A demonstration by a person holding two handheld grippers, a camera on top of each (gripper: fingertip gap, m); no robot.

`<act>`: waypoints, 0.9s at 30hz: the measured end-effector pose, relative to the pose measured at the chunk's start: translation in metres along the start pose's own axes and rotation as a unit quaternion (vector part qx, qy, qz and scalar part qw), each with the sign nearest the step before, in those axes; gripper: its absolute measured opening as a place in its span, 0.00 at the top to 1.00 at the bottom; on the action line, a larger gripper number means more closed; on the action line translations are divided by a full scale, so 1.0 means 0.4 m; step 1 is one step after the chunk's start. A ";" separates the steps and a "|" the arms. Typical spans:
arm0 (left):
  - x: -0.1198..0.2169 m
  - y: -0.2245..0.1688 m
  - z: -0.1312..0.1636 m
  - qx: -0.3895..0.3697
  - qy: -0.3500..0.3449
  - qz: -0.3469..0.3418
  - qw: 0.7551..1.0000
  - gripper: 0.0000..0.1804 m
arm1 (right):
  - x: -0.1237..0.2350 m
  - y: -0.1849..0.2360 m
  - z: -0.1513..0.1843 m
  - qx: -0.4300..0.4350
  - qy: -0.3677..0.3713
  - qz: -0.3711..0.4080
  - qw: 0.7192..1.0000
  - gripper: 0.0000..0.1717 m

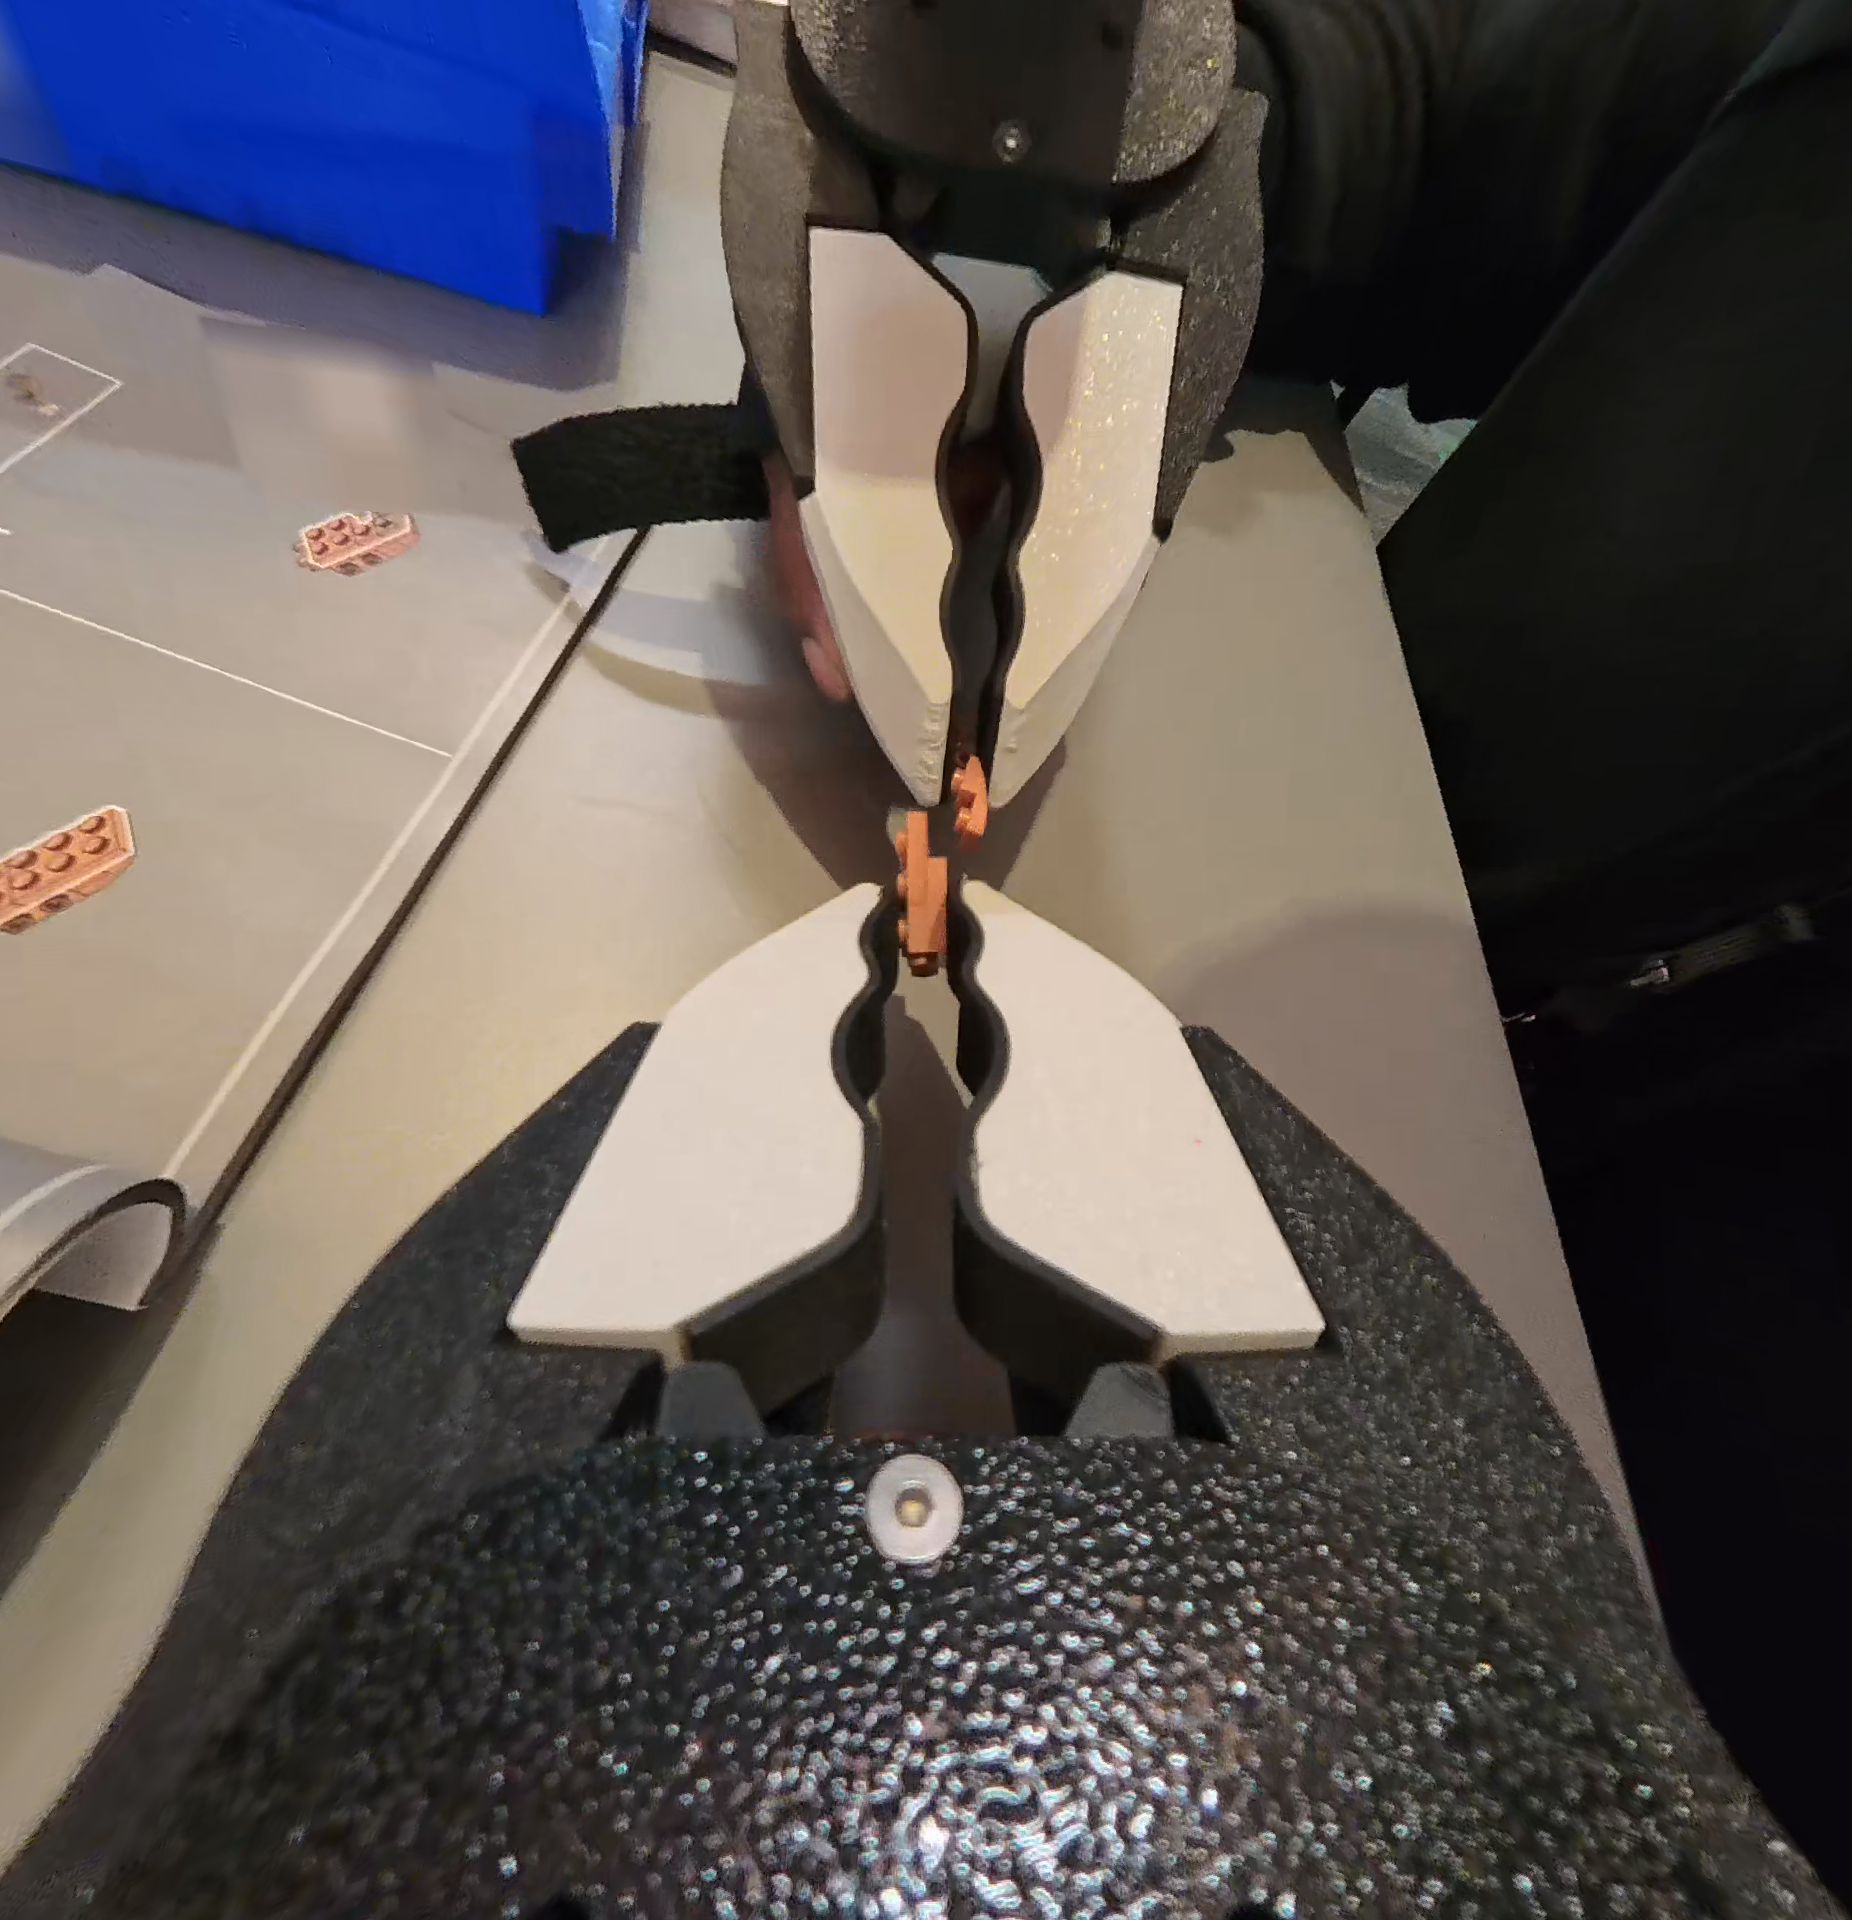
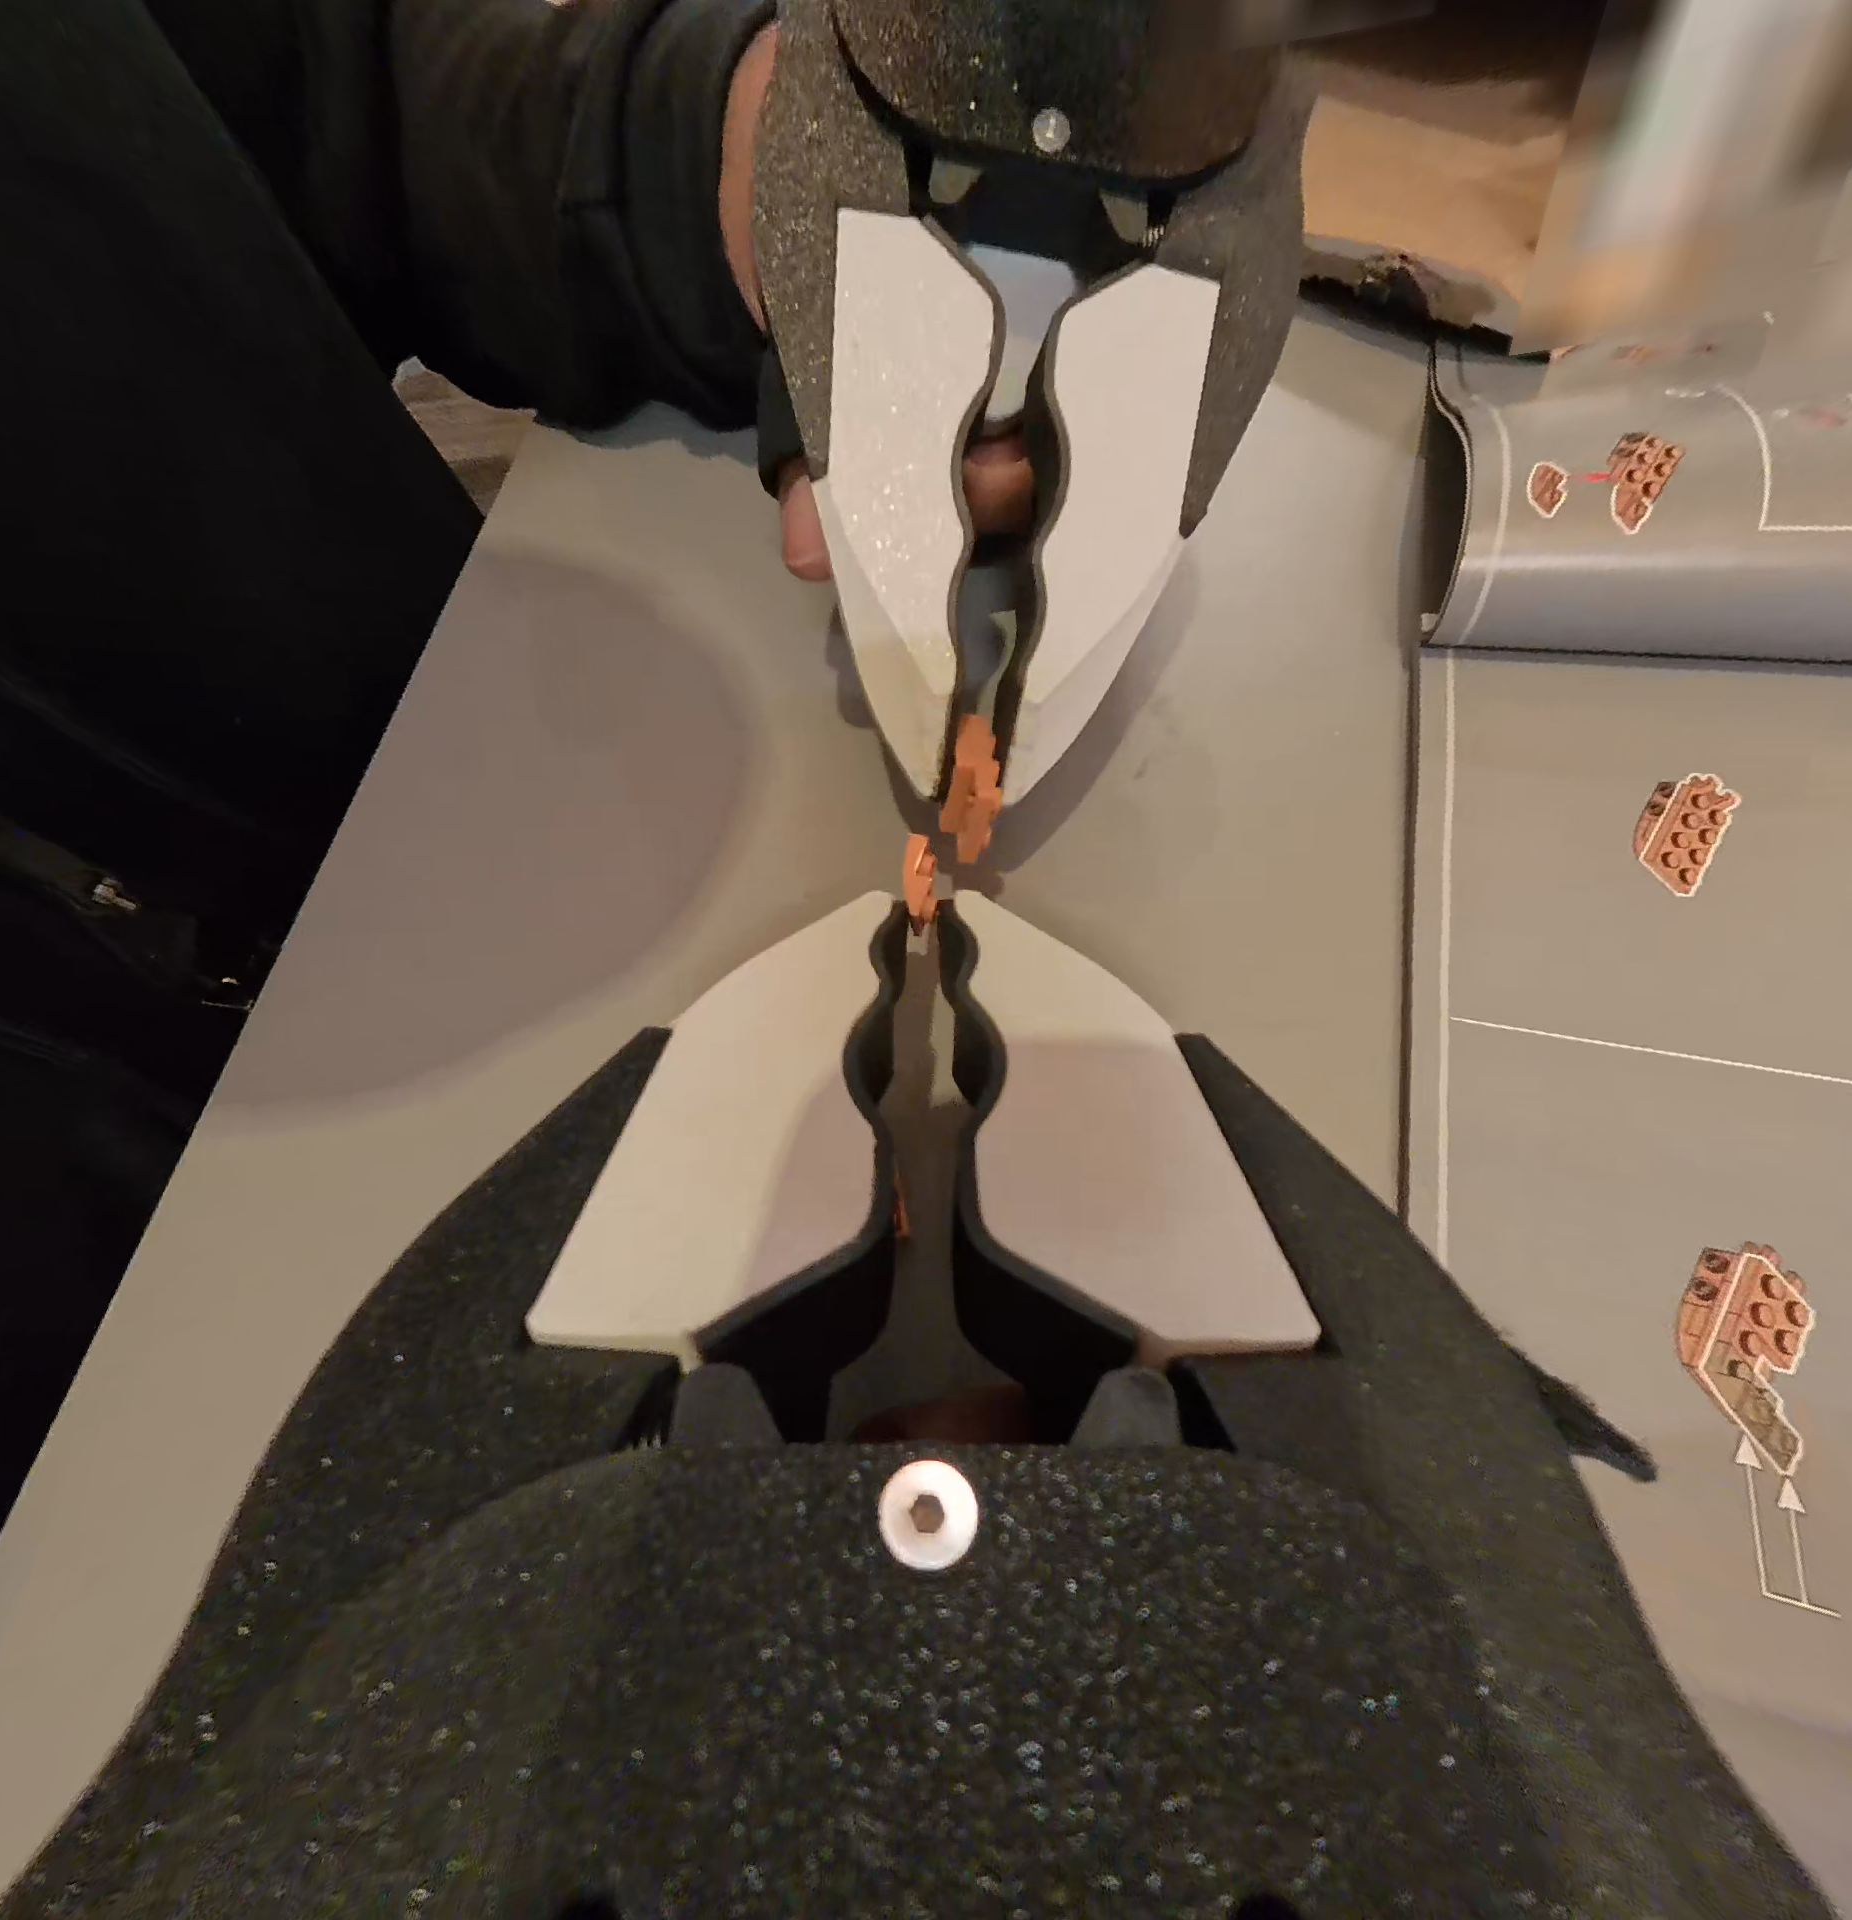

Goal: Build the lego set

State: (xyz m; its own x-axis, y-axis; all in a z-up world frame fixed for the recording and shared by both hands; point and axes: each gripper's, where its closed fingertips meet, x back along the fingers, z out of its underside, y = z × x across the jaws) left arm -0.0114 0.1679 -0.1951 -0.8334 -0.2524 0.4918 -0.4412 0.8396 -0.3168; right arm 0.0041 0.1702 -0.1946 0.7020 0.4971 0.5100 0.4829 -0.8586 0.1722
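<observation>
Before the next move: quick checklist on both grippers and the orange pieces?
1. Left gripper shut on stacked plates: ok.
2. Right gripper shut on small plate: ok, only its tip is pinched.
3. Pieces touching each other: not ok, a gap shows between them.
4. Pieces in line: not ok, offset sideways in both views.
5. Pieces clear of table: ok.
6. Stud sides facing to mate: cannot tell.

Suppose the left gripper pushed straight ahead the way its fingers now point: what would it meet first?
Probably the small orange piece pinched by the right gripper, tip to tip with the left gripper and its own orange brick piece; their depth offset is unclear.
</observation>
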 end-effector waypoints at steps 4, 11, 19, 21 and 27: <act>-0.004 0.000 0.002 0.004 0.004 -0.002 1.000 0.96 | -0.005 -0.003 0.001 0.002 0.005 0.007 1.000 0.97; -0.011 -0.003 0.006 0.008 0.010 -0.003 1.000 0.96 | -0.009 -0.008 0.006 -0.003 0.015 0.015 1.000 0.97; -0.016 0.000 0.011 0.001 0.019 -0.015 1.000 0.96 | -0.017 -0.017 0.012 -0.002 0.029 0.036 0.999 0.96; -0.016 0.001 0.011 0.001 0.020 -0.016 1.000 0.96 | -0.018 -0.020 0.012 -0.003 0.030 0.041 0.999 0.96; -0.017 0.003 0.012 0.001 0.021 -0.022 1.000 0.96 | -0.021 -0.023 0.014 -0.001 0.034 0.052 0.998 0.95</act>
State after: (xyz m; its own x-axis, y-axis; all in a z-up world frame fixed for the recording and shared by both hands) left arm -0.0077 0.1684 -0.2029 -0.7983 -0.2696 0.5385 -0.4782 0.8273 -0.2947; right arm -0.0031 0.1747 -0.2053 0.7105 0.3963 0.5816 0.4085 -0.9051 0.1177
